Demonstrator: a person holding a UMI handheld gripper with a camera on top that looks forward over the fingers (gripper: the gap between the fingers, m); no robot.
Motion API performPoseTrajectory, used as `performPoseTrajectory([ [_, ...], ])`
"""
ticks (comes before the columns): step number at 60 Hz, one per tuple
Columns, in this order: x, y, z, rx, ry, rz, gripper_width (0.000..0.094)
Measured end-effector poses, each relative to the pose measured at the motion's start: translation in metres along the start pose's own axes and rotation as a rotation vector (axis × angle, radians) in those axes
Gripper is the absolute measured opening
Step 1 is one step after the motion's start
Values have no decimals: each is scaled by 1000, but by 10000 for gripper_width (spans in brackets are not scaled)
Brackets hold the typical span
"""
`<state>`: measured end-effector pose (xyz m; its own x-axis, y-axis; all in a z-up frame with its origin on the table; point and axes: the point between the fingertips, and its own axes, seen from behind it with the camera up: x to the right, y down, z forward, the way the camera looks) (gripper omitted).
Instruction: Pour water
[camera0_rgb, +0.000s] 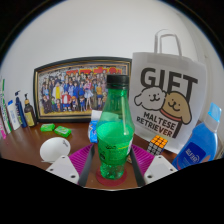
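green bottle (115, 135) stands upright between the gripper (112, 165) fingers; whether the jaws clamp it cannot be told.

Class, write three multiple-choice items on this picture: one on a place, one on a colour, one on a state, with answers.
1. Where is the bottle?
A. between the gripper fingers
B. behind the gift bag
C. on the photo frame

2. What colour is the bottle?
A. red
B. green
C. white

3. How does the bottle stand?
A. on its side
B. upside down
C. upright, capped

Answers: 1 A, a pad shows at either side of it. 2 B, its clear body is green. 3 C, its dark cap is on top.
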<state>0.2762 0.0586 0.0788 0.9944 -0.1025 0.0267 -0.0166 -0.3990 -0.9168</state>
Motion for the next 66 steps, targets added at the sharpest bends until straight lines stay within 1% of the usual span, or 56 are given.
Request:
performPoseTrajectory([
  [3,-2,0,-4,-12,-7,1,859],
  [4,-3,0,-5,-15,-6,1,869],
  [6,-2,2,-9,-33,2,0,832],
  [8,-2,2,-15,-48,14,-5,836],
  [11,-1,0,-27,-64,36,-14,866],
  [14,-3,-1,-43,-86,59,-19,852],
  [19,-13,2,-75,-141,81,-33,853],
  [23,-27,6,-107,-198,82,-43,855],
  [33,-80,4,-192,-263,60,-39,857],
  [41,-118,-1,-244,-263,38,-50,854],
  [47,-134,-4,-268,-261,48,-50,852],
  [59,-157,-10,-287,-250,37,-43,852],
  [66,-155,-19,-291,-223,65,-85,855],
])
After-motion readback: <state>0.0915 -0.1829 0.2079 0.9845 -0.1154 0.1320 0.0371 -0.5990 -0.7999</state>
